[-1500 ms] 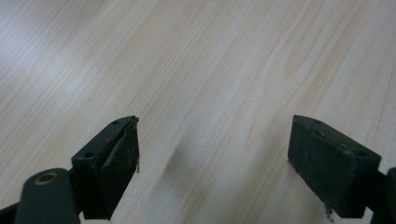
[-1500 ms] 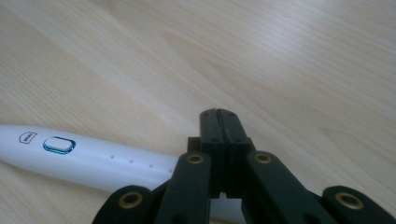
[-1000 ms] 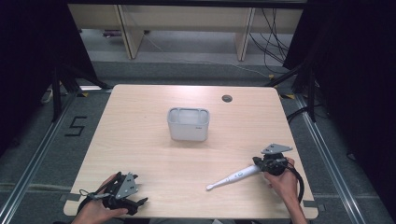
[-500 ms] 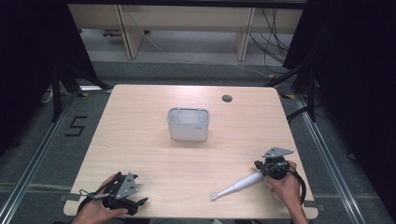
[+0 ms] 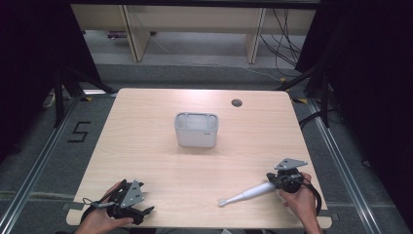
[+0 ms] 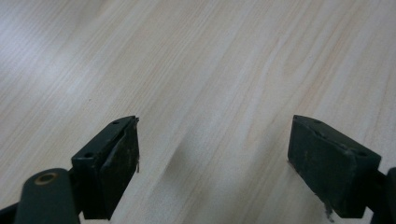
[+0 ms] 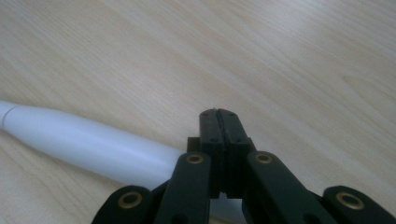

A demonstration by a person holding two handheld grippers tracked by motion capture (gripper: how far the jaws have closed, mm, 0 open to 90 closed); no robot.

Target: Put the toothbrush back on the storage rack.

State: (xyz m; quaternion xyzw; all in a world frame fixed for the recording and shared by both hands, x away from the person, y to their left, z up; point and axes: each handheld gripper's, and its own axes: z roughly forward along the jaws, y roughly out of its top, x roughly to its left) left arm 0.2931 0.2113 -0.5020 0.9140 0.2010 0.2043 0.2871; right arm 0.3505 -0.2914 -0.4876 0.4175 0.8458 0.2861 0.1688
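High view: a light wooden table carries a grey open container near its middle, and a white electric toothbrush lies toward the near right corner, its thin head end pointing left and its thick handle end running up to the right gripper in the person's right hand. That gripper sits at the butt of the handle, probably so the brush can be steered by its heavier end; whether it actually pinches the handle I cannot tell from above. The left gripper rests at the near left corner, well apart from both brush and container, seemingly parked out of the way while the other hand works. The left gripper view shows its two black jaws spread wide with nothing but bare tabletop between them, which fits an idle, waiting tool. The right gripper view shows its jaws pressed flat together at the tips, with no gap and nothing between them, while the white handle passes beside and beneath the linkage on the left. So the brush looks to be lying against the tool rather than clamped at the tips.
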